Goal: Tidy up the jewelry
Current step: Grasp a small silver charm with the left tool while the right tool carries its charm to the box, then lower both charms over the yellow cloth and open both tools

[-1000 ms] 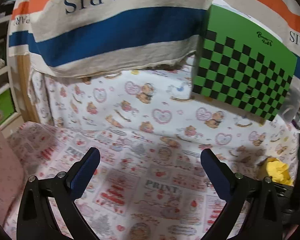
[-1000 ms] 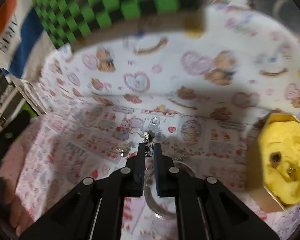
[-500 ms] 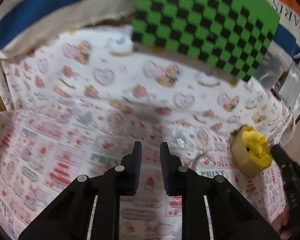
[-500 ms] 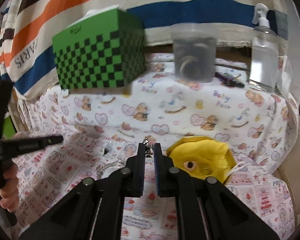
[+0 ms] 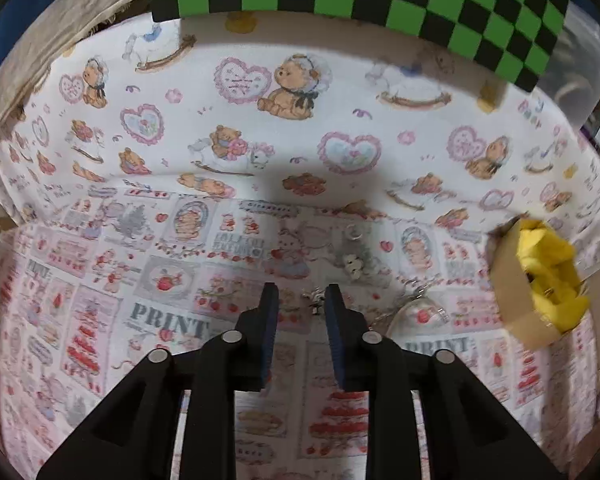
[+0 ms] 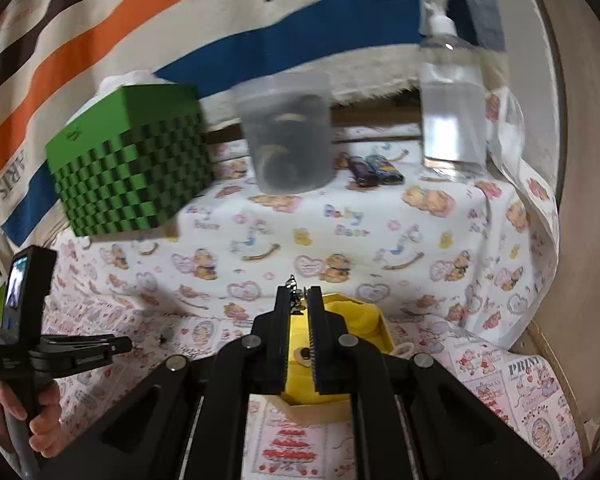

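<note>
In the left wrist view my left gripper (image 5: 300,294) hangs low over the printed cloth, its jaws opening. A small silver piece (image 5: 314,302) lies on the cloth between the fingertips, close to the right finger, and neither pad presses on it. Just beyond it lie a pearl-like earring (image 5: 352,267), a small ring (image 5: 355,232) and a clear bangle (image 5: 418,314). In the right wrist view my right gripper (image 6: 299,292) is shut on a small silver jewelry piece (image 6: 294,286), held above the cardboard box with yellow lining (image 6: 364,320). A hand holds the left gripper (image 6: 120,346) at the left.
A green checkered box (image 6: 132,164), a translucent tub (image 6: 288,140), a spray bottle (image 6: 452,92) and hair clips (image 6: 374,170) stand at the back on the teddy-bear cloth. The yellow-lined box (image 5: 540,280) sits right of my left gripper. A striped cloth hangs behind.
My left gripper went from wide open to narrow and moved right and down over the jewelry. My right gripper rose off the cloth with the silver piece and swung over the yellow-lined box.
</note>
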Demonstrator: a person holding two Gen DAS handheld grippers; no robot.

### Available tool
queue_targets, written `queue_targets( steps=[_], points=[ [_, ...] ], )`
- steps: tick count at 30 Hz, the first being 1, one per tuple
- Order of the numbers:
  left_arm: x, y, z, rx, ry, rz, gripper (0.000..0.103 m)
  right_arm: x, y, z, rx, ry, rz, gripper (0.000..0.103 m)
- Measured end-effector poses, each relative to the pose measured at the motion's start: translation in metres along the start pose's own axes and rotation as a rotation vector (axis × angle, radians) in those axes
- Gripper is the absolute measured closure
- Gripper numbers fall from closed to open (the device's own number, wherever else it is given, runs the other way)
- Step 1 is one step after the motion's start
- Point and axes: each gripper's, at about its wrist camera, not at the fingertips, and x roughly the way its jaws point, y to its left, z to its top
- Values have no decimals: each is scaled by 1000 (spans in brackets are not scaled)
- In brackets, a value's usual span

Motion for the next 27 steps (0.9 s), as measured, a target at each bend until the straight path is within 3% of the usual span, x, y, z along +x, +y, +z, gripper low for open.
queue_targets(
  steps=[2,7,11,12,21,27],
  points=[
    [-1,-1,2,-6,-6,-4,69,3,-7,1,18,8,-3,95],
    [11,-12,1,18,17,39,69,8,-15,0,36,22,-12,95],
    [16,-14,-2,12,32,19,92,7,-17,-1,45,22,-3,95],
    [16,-15,-2,8,29,17,93,7,-18,-1,48,20,0,95],
    [-55,-15,-15,77,-115,26,93,-1,-23,4,89,6,65,95],
    [-109,-32,-16,80,-255,-110,93,-11,-39,9,185,-24,162,95]
  ],
)
